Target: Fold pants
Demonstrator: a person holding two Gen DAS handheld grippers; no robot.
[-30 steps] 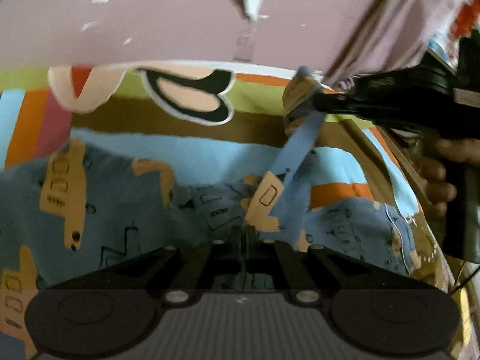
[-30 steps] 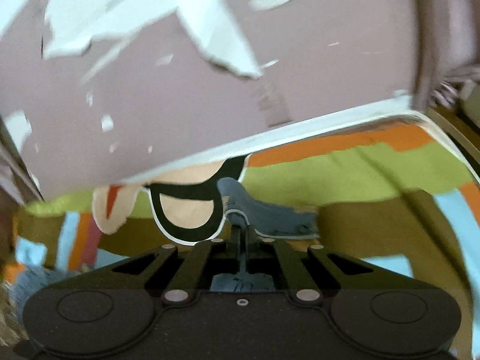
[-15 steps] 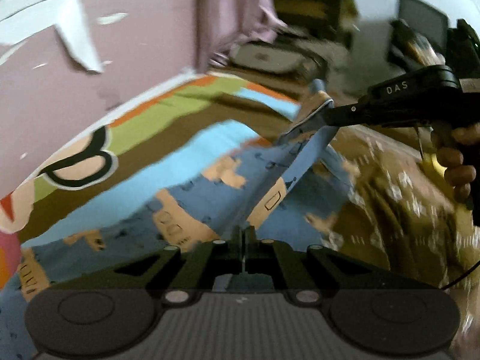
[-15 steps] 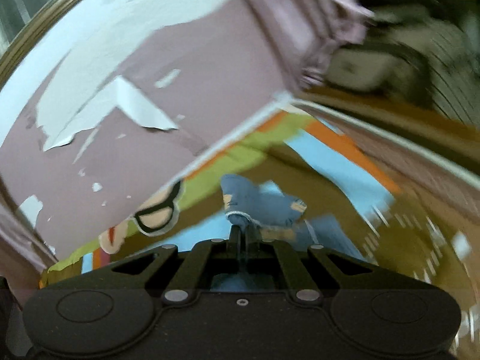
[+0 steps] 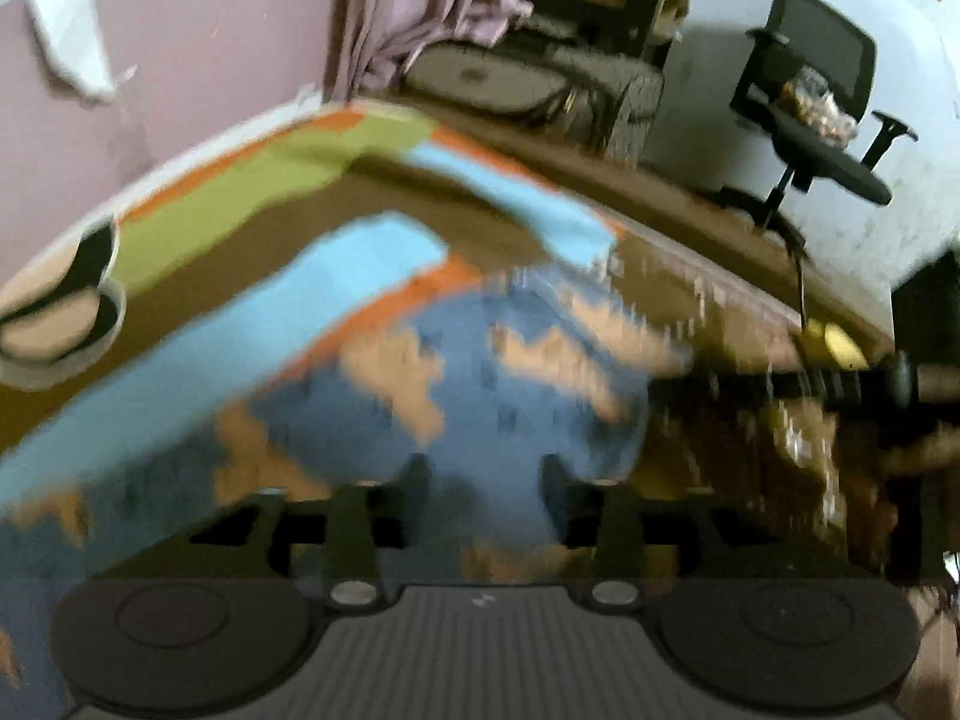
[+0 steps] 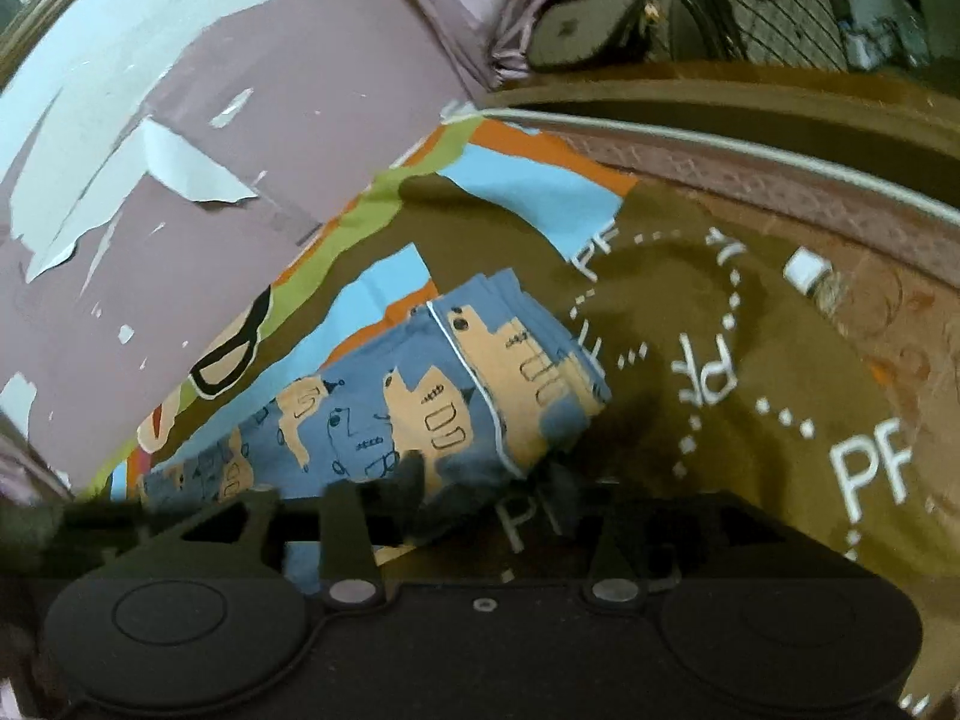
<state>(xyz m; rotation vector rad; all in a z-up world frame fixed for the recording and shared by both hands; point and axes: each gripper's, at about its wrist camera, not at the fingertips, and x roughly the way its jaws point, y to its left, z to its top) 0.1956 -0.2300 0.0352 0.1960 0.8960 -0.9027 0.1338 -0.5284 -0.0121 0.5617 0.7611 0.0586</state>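
While blurred in the left wrist view, left gripper (image 5: 483,471) reads as parted, jaws just opened, blue cloth of the pants (image 5: 480,384) showing in the gap and past it, pads not pressing on it. Same for the right gripper (image 6: 486,477) in its own view: jaws just opened, standing apart, the pants' (image 6: 420,408) near edge lying between and just beyond the fingertips, no pinch visible. Whether either finger brushes the cloth, cannot tell.

Pants lying on the bedspread (image 6: 480,222), blue with tan vehicle prints and a thin white piping line, folded into a stacked bundle with layered edges at 1 o'clock in the right view. From the right gripper, bundle stretching away toward 10 o'clock, toward the peeling mauve wall (image 6: 240,120).

Left view only: a black chair (image 5: 816,114) at 2 o'clock against a pale wall, and the right gripper's dark body (image 5: 852,387) at 3 o'clock, just beside the pants' right edge. Right view only: sharp print detail, the piping, and white "PF" lettering (image 6: 870,468) on the brown cloth at 3 o'clock. Both views: a curtain (image 5: 420,12) and a dark bag (image 6: 582,30) near 12 o'clock.
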